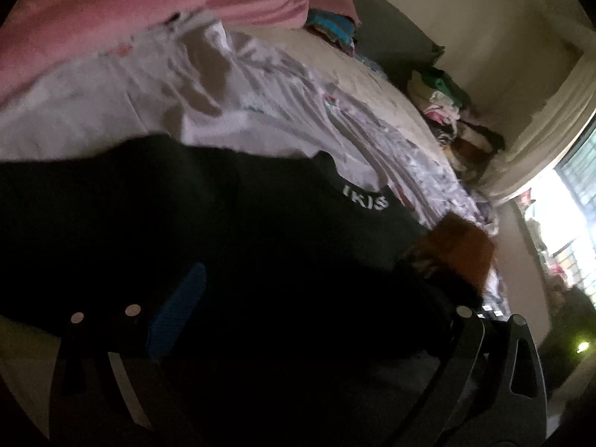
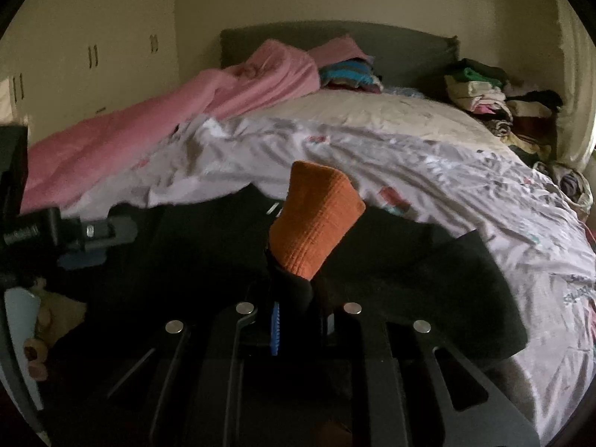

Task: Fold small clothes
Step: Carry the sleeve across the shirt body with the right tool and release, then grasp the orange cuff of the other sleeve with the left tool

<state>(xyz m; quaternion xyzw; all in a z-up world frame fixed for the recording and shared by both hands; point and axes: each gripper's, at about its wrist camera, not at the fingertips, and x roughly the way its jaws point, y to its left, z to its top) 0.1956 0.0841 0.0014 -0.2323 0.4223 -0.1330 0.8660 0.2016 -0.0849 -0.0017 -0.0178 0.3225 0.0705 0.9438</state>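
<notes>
A black garment point(image 1: 231, 223) with white letters lies on the bed's near edge and shows in the right wrist view too point(image 2: 428, 272). A black sock with an orange toe point(image 2: 316, 216) stands up between the closed fingers of my right gripper point(image 2: 298, 320); its orange end also shows in the left wrist view point(image 1: 465, 253). My left gripper point(image 1: 298, 316) is wide open over the black garment, its blue pad point(image 1: 178, 309) on the left finger; the right finger is at the lower right. The left gripper's body shows at the left of the right wrist view point(image 2: 85, 234).
The bed has a white patterned sheet point(image 2: 409, 171), a pink blanket point(image 2: 149, 123) at the left and back, and a grey headboard point(image 2: 402, 48). Piles of folded clothes point(image 2: 491, 97) sit at the back right, more at the back middle point(image 2: 346, 74). A bright window point(image 1: 570, 216) is at the right.
</notes>
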